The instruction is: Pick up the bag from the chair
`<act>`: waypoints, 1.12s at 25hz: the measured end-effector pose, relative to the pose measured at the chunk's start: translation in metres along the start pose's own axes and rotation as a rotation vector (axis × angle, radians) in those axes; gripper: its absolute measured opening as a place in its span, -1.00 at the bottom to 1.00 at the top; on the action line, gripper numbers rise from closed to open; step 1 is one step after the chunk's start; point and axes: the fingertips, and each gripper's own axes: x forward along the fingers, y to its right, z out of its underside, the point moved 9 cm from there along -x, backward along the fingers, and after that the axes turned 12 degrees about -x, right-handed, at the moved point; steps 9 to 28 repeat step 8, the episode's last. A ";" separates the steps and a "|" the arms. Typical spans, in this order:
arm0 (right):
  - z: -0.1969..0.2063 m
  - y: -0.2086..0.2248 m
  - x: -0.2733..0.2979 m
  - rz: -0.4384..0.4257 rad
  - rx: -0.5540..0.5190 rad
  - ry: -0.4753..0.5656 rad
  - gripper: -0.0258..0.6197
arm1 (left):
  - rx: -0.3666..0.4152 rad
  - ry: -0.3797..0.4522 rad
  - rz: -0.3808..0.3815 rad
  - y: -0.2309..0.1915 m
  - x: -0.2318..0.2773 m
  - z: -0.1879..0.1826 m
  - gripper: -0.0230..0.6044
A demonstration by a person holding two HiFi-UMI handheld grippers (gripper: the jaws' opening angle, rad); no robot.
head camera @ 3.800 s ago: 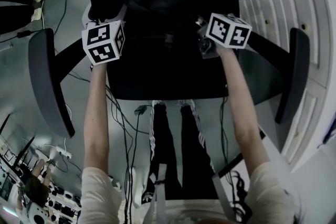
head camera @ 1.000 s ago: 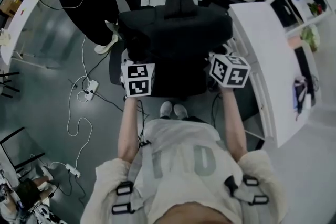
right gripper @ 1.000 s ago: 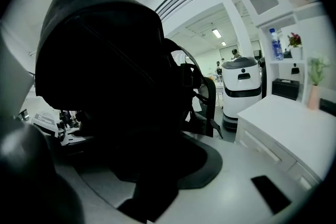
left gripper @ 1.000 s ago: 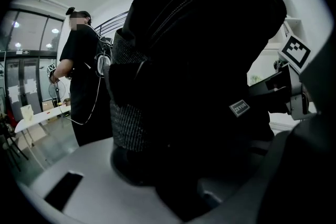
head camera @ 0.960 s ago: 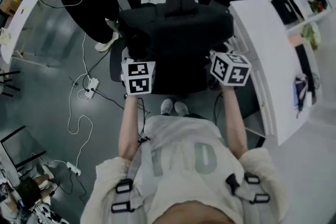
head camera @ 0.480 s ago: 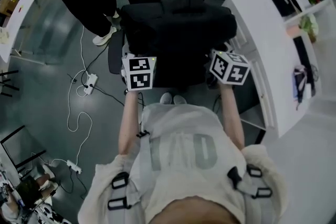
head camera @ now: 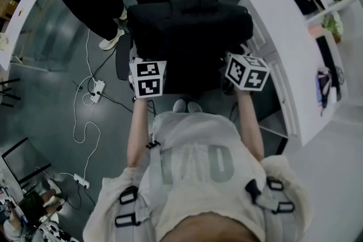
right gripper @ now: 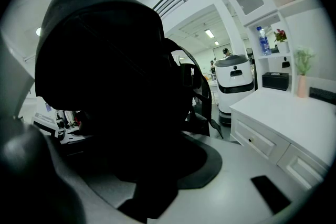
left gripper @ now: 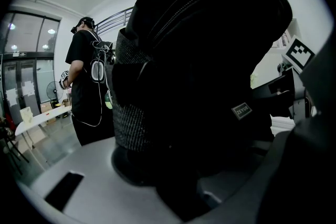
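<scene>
Together, 2 arms (head camera: 138, 133) outstretched, left gripper (left gripper: 177, 195), right gripper (right gripper: 151, 194) clamped on bag (head camera: 190, 25)

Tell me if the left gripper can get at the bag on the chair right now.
Probably yes. The left gripper is right up against the bag, with nothing between them, and dark bag fabric runs down between its jaws, apparently pinched there.

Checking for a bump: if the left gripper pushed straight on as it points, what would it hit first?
The black bag. It fills the view ahead of the left gripper, and its fabric already sits between the jaws, apparently gripped.
</scene>
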 end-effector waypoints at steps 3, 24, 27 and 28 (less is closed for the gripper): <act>0.001 -0.001 -0.001 -0.002 0.002 0.002 -0.54 | -0.003 0.004 -0.001 0.000 -0.001 0.001 -0.49; 0.000 -0.002 0.001 -0.014 0.006 0.018 -0.54 | -0.001 0.018 -0.009 -0.001 -0.001 0.001 -0.49; 0.000 -0.002 0.001 -0.014 0.006 0.018 -0.54 | -0.001 0.018 -0.009 -0.001 -0.001 0.001 -0.49; 0.000 -0.002 0.001 -0.014 0.006 0.018 -0.54 | -0.001 0.018 -0.009 -0.001 -0.001 0.001 -0.49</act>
